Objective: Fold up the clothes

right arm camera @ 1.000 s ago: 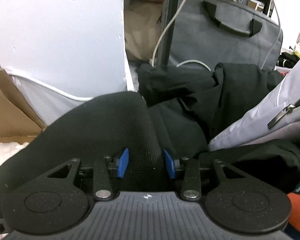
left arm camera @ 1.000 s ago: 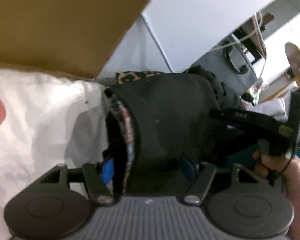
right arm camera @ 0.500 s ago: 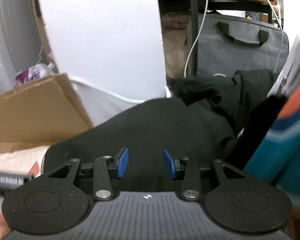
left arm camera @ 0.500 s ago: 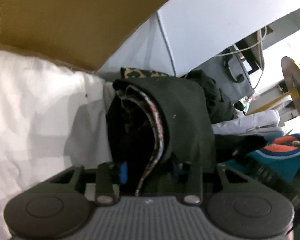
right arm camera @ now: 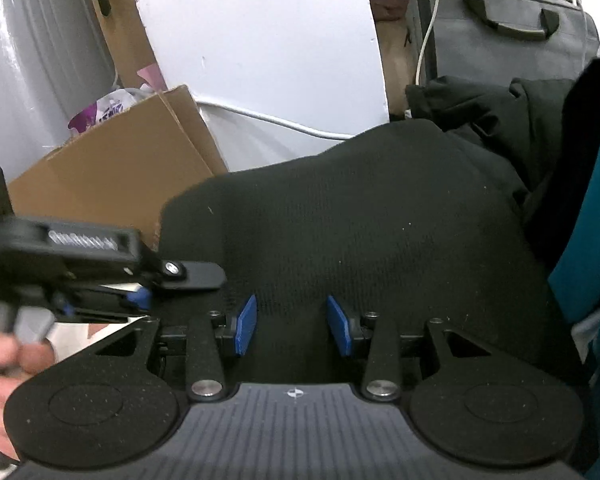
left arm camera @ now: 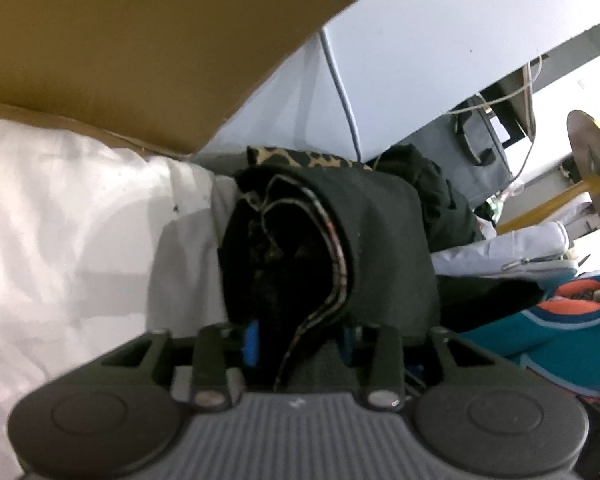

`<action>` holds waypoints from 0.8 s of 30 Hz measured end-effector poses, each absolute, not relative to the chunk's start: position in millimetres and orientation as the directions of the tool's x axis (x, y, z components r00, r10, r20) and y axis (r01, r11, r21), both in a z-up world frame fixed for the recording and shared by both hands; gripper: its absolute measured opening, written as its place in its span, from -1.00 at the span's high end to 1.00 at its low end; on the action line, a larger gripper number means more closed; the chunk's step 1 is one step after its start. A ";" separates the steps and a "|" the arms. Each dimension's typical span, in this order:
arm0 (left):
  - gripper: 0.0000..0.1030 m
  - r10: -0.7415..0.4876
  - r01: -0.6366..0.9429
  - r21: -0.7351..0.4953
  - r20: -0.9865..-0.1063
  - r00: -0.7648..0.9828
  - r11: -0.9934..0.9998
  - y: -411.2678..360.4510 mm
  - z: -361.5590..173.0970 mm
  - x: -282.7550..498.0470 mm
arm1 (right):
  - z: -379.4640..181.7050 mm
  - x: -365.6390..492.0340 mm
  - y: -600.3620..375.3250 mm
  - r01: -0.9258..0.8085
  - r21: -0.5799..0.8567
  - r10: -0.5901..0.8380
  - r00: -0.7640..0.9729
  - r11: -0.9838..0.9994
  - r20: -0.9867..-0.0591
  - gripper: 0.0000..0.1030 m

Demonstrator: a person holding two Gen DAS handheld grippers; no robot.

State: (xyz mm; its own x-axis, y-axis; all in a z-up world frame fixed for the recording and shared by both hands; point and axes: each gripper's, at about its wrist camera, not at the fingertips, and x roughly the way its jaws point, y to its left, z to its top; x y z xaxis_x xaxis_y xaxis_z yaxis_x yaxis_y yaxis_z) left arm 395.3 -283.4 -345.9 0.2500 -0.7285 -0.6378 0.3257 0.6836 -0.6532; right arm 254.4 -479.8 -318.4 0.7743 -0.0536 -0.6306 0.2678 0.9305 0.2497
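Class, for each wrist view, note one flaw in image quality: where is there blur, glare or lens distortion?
Left wrist view: the white sheet is washed out by glare, and the fisheye bends the cardboard flap. Right wrist view: the left gripper and hand are smeared by motion blur, while the black garment stays sharp.

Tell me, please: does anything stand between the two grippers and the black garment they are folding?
Nothing visible does. The black garment already lies between the blue pads of the right gripper. It also sits between the pads of the left gripper, whose jaws are opening. The cardboard box stays behind, apart.
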 end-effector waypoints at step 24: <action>0.68 -0.786 0.177 -0.773 -0.561 0.259 0.610 -309.2 -359.3 474.0 | -312.9 294.4 -482.2 0.265 0.290 -0.049 0.810 0.920 -0.584 0.10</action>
